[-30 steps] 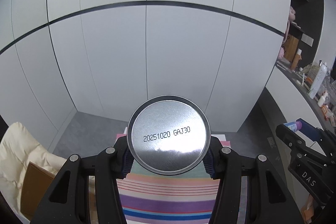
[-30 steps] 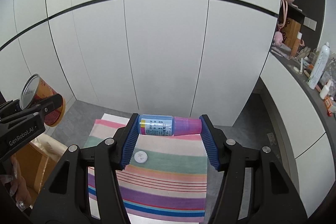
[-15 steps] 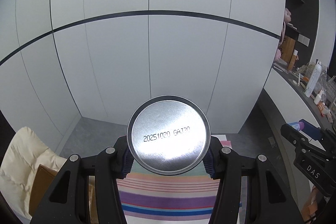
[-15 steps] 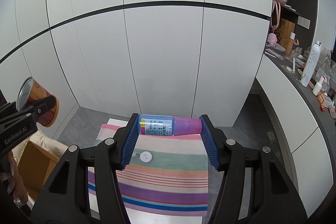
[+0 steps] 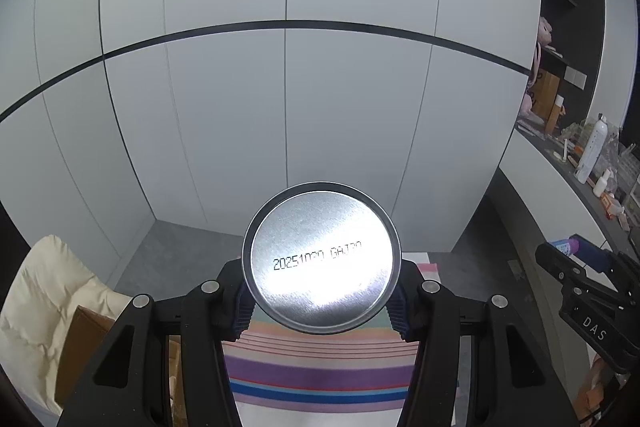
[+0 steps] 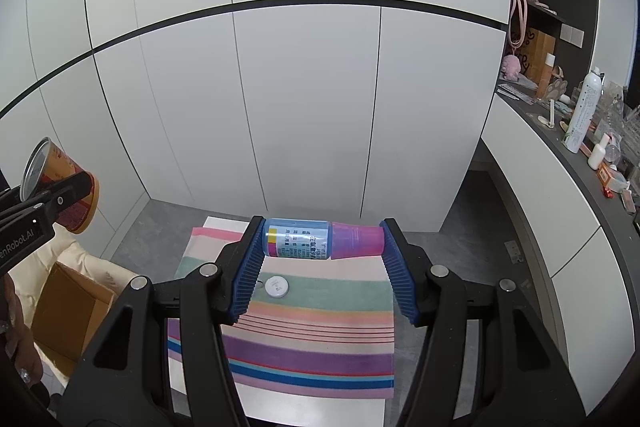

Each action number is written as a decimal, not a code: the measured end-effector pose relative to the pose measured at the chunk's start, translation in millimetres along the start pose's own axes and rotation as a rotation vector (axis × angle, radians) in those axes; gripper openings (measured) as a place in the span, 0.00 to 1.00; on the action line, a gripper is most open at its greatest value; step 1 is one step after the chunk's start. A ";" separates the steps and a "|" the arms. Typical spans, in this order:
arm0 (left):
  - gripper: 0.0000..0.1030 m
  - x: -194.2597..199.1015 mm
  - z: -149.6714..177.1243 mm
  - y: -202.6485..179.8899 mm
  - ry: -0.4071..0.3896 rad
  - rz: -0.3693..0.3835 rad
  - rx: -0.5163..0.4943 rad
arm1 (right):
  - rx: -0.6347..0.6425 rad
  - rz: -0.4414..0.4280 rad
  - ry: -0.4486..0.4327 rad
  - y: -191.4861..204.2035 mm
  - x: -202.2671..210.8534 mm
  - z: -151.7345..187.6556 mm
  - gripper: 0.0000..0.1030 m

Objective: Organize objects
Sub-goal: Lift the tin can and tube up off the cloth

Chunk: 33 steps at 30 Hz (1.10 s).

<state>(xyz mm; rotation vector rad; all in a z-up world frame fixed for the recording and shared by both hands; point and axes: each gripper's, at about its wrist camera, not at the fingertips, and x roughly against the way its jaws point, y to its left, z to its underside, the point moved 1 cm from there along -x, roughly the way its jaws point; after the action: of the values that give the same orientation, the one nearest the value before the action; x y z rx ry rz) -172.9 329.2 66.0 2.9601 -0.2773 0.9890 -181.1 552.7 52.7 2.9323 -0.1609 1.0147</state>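
The left gripper (image 5: pixel 321 301) grasps a can (image 5: pixel 321 259) by its sides, while the right gripper (image 6: pixel 323 273) clenches a bottle (image 6: pixel 320 239) lengthwise above the striped rug (image 6: pixel 312 331).

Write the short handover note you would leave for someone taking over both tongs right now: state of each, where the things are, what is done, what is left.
Left tongs: shut on the can, its silver end with the printed date code facing the camera, held in the air.
Right tongs: shut on the small bottle, gripped end to end, blue label one side, purple cap the other.
Below: striped mat with a small white disc; open cardboard box at the left.
Done: both items picked up.
Left: set each down somewhere; the disc is still loose.
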 end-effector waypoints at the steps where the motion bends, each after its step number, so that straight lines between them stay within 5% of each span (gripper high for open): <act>1: 0.53 3.1 1.7 -0.1 -0.007 -0.003 -0.005 | 0.001 0.002 0.000 0.2 1.8 1.8 0.58; 10: 0.53 42.1 31.4 7.3 -0.050 -0.012 -0.028 | -0.015 -0.017 -0.023 -1.6 33.6 26.6 0.58; 15: 0.53 68.6 60.5 10.5 -0.065 -0.006 -0.026 | -0.019 0.036 -0.032 1.3 52.2 57.6 0.58; 33: 0.53 156.9 155.3 13.1 -0.125 0.011 -0.069 | -0.049 -0.003 -0.017 18.4 126.2 162.1 0.58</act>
<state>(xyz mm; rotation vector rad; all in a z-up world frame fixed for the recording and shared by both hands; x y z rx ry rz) 40.6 280.6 34.7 2.9652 -0.3218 0.7801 15.1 512.8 3.2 2.8969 -0.1799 0.9706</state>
